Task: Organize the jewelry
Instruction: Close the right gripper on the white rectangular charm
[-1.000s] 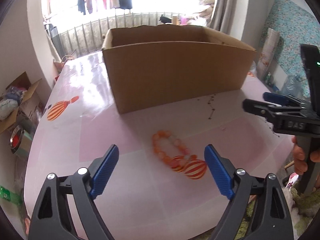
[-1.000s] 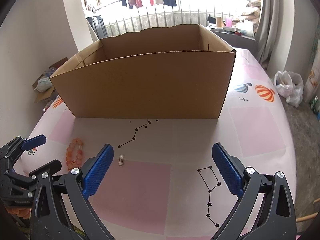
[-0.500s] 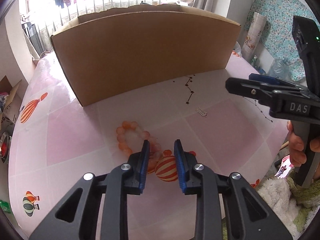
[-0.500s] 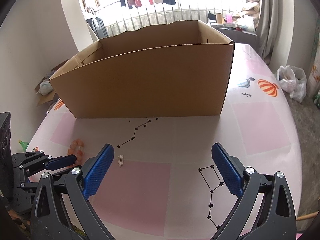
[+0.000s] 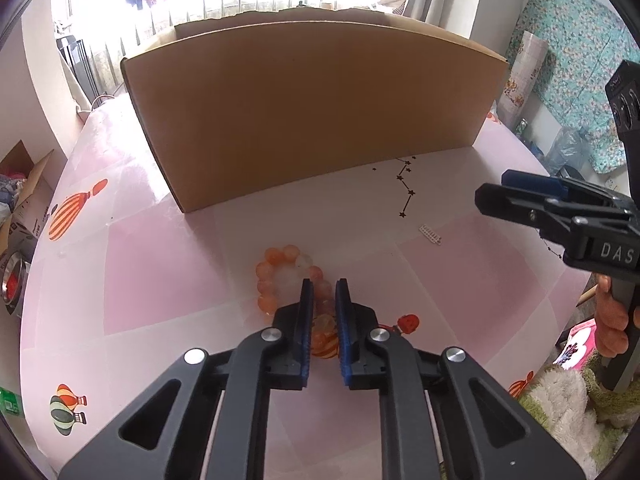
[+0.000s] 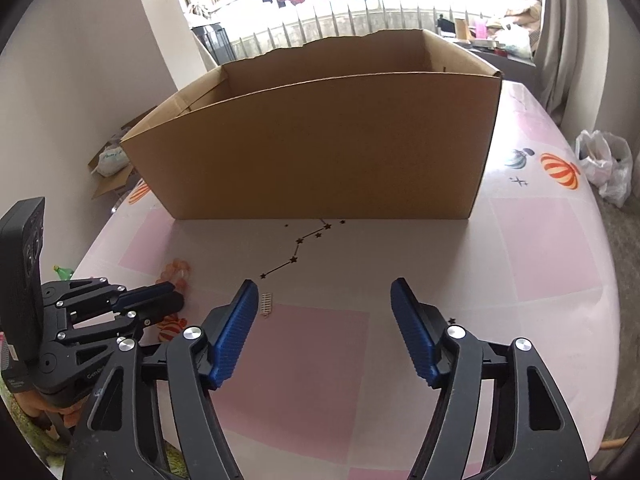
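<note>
You are working with two hand-held grippers: your left hand-held gripper [image 5: 323, 286] is closing its jaws on the one orange bead bracelet [image 5: 280, 276] lying on the pink counter [image 5: 160, 280] near the single cardboard box [image 5: 304, 112]. Your right hand-held gripper [image 6: 324, 300], reading "DAS", is closing with nothing between its jaws, one small white clasp [image 6: 265, 304] lying just left of it.

My bead bracelet [image 5: 280, 276] is lying on the table [image 5: 160, 280] before the cardboard box [image 5: 312, 108]; a small clasp [image 5: 431, 235] is sitting to its right.
</note>
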